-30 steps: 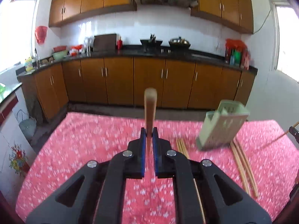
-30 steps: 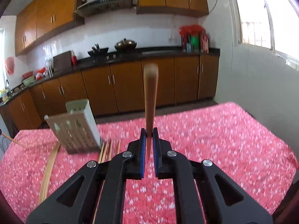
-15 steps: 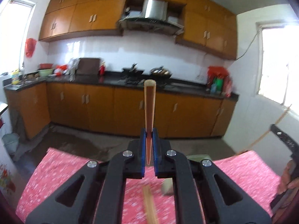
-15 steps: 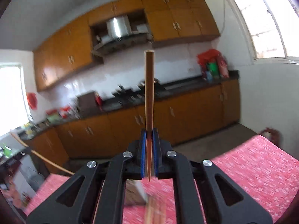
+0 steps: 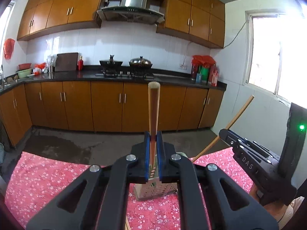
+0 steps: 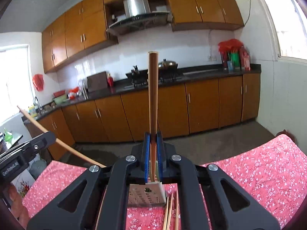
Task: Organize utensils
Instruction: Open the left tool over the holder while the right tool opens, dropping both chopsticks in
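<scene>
Two tongs, each clamped on one chopstick. Left tongs [image 5: 153, 137] gripping a chopstick [image 5: 153, 111] between blue pads, stick pointing up and ahead. Right tongs [image 6: 153, 137] pinching a darker chopstick [image 6: 153, 95] the same way. Just under and beyond both tips — a pale perforated holder [image 6: 147, 193] standing on the red floral tabletop [image 6: 259, 168]. Loose chopsticks [image 6: 169, 210] lying on the cloth beside the holder's right side, touching or nearly so. Seen from the left camera, right tongs at the right edge with their stick slanting up; from the right camera, left tongs at the left edge likewise. Further off — grey floor, brown cabinets [image 5: 107, 105], dark counter with pots [image 5: 141, 63], hood above.
</scene>
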{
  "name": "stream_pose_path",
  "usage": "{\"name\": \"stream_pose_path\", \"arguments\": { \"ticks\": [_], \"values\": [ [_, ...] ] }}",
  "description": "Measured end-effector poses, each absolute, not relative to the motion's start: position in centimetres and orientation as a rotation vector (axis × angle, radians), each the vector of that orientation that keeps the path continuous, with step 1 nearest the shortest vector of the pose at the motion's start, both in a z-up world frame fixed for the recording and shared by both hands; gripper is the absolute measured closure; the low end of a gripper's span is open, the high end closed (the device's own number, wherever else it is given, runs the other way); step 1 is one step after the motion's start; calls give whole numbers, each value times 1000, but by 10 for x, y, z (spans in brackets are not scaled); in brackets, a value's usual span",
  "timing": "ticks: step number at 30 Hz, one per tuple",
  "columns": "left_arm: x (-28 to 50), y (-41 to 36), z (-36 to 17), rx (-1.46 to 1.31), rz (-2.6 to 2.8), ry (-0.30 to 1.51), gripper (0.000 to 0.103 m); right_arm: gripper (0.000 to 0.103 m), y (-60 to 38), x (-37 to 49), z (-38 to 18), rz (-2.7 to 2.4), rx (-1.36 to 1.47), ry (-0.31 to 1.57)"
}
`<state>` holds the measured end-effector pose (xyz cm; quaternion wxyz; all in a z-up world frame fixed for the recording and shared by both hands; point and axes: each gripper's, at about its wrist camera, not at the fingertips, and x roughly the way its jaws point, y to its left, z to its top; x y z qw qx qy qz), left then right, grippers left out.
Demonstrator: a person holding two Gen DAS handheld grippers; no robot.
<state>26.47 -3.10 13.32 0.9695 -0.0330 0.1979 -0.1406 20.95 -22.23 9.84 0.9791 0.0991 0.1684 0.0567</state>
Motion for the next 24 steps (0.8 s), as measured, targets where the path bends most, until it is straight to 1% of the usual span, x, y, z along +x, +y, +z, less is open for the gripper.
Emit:
{"name": "stream_pose_path", "arguments": {
  "ticks": [2,3,5,6,7,8,10,14,17,19,21,23,24],
  "values": [
    [270,-33,126,-66,-282,419,94,95,-220,210,96,124,200,360],
    [272,-33,124,-66,-280,426,94,92,-220,210,95,128,203,364],
    [273,-31,121,-62,-266,423,93,79,-221,207,96,128,210,362],
    [272,-30,122,-60,-262,417,92,68,-223,207,97,125,212,358],
    [270,-27,123,-61,-259,410,88,66,-224,205,100,122,217,347],
    [264,-26,124,-64,-255,402,84,66,-226,201,104,121,219,334],
    [260,-19,129,-80,-247,387,81,66,-229,198,110,120,216,319],
    [244,1,139,-135,-227,354,75,63,-242,181,122,101,225,284],
    [220,26,144,-178,-193,319,71,63,-259,164,121,57,235,298],
    [209,40,142,-194,-161,315,70,63,-270,159,110,24,238,333],
    [198,56,130,-197,-120,334,70,63,-280,157,87,-13,231,409],
    [194,65,112,-179,-79,372,70,63,-285,161,53,-20,225,524],
    [195,70,97,-165,-61,411,69,66,-285,165,36,-18,222,582]
  ]
}}
